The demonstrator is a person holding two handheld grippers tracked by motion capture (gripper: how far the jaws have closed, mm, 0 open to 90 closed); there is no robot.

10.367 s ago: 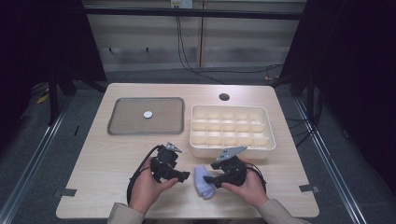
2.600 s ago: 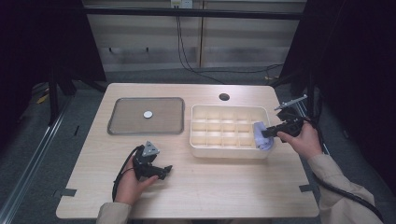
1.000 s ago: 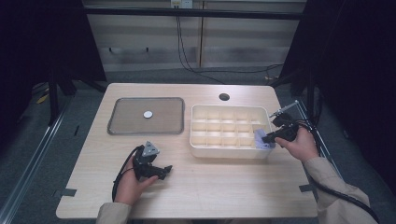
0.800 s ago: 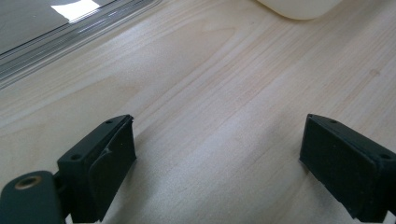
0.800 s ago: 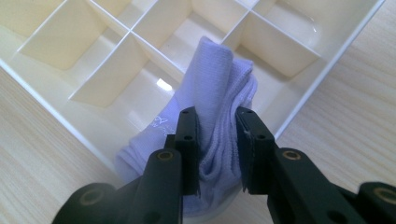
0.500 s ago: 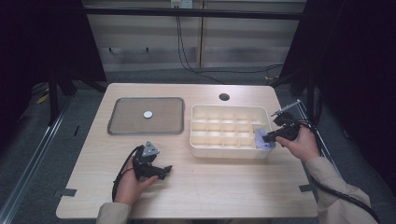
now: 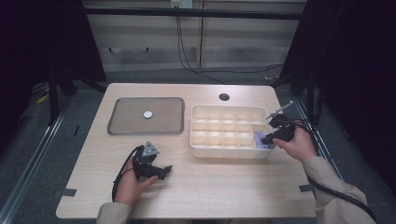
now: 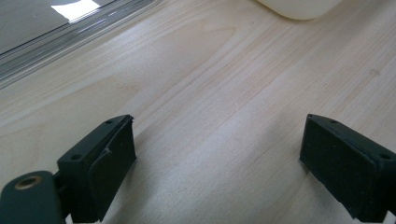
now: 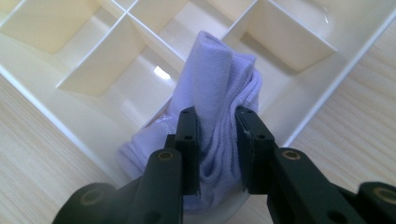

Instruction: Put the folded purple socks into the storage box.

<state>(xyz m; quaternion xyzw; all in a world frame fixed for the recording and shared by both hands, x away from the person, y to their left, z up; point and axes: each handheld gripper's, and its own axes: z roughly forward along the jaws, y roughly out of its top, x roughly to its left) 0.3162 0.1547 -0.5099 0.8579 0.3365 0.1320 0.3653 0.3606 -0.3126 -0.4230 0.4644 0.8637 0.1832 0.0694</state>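
A folded pale lavender sock [image 9: 219, 98] is pinched between the jaws of my right gripper [image 9: 217, 122], which is shut on it. The sock hangs over the near right corner compartment of the cream divided tray [image 9: 93, 79]. From above, the right gripper [image 7: 267, 138] and sock [image 7: 259, 138] sit at the tray's [image 7: 224, 151] front right corner. My left gripper [image 7: 164, 170] rests low on the table near the front left, jaws wide apart. Its fingers [image 8: 100, 158] hover over bare wood with nothing between them.
A grey flat tray [image 7: 126, 126] with a small white disc [image 7: 148, 114] lies at the back left. A round hole [image 7: 224, 97] is in the tabletop behind the divided tray. Cables trail from both grippers. Dark frame posts stand at both sides.
Since ten seconds ago the right gripper carried the sock from the front middle to the divided tray's right corner. Over the last second nothing has visibly moved.
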